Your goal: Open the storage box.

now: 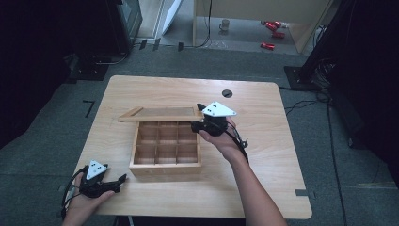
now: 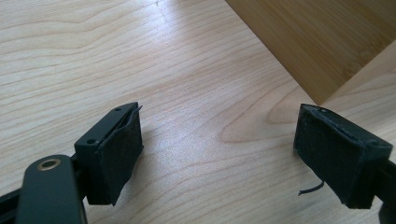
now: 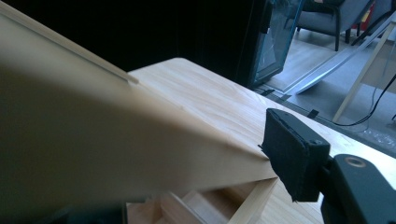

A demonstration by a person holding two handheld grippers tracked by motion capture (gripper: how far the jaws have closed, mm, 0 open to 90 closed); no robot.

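Lid (image 1: 162,114) of pale wood, a flat framed panel, stands raised and slanted over the far edge of a wooden box (image 1: 165,165) that sits near the middle of the tabletop (image 1: 263,188). The box is open on top and split by thin slats into a grid of small square compartments; its walls are the same light wood as the lid.

The right tongs (image 1: 201,116) meet the lid at its right end, at the box's far right corner, with the person's right hand (image 1: 226,141) coming in from the near right. In the right gripper view the lid's edge (image 3: 116,154) runs across between the jaws: one black pad (image 3: 289,158) lies against its right end, while the other jaw is hidden behind the panel. The jaws stand about half open, clamped on the lid's edge as far as the frames show.

The left tongs (image 1: 123,178) rest low at the near left corner of the tabletop, well apart from the lid and just beside the box's near left corner. In the left gripper view the jaws gape wide, with bare tabletop (image 2: 196,93) between them and the box's corner (image 2: 322,42) beyond.
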